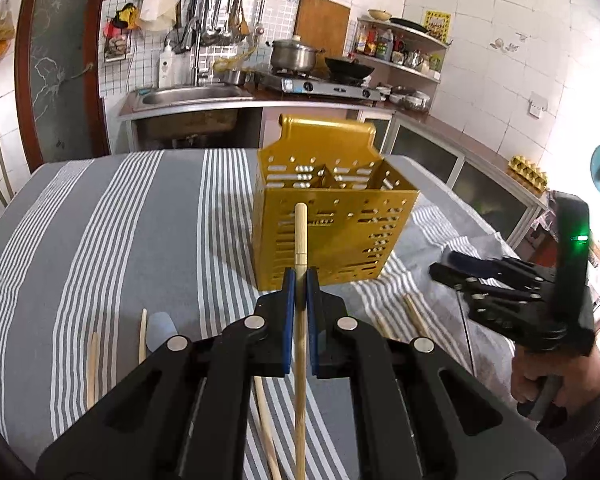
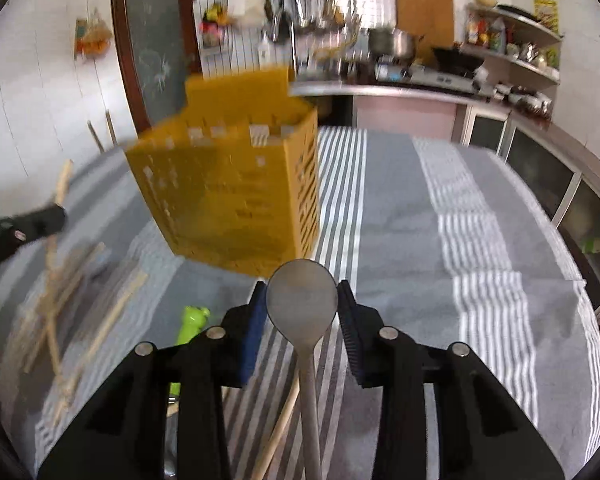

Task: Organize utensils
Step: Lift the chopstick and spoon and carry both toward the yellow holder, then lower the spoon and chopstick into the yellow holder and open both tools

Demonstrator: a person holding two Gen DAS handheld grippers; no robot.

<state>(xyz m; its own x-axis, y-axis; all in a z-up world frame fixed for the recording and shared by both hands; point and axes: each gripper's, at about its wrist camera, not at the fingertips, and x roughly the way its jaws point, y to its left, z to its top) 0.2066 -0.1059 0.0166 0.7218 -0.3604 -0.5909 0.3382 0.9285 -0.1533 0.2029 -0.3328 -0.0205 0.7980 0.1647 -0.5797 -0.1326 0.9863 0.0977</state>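
A gold perforated utensil holder (image 1: 332, 208) stands on the striped cloth; it also shows blurred in the right wrist view (image 2: 236, 192). My left gripper (image 1: 300, 284) is shut on a wooden chopstick (image 1: 301, 240) that points at the holder's front wall. My right gripper (image 2: 302, 300) is shut on a grey metal spoon (image 2: 302, 300), bowl forward, just right of the holder. The right gripper also shows in the left wrist view (image 1: 452, 270), low at the holder's right. Loose chopsticks (image 2: 60, 288) lie left of the holder.
A green item (image 2: 192, 322) lies on the cloth by my right gripper. More chopsticks (image 1: 414, 316) and a pale spoon (image 1: 162, 330) lie near my left gripper. Kitchen counter, sink (image 1: 188, 96) and stove (image 1: 320, 84) stand behind the table.
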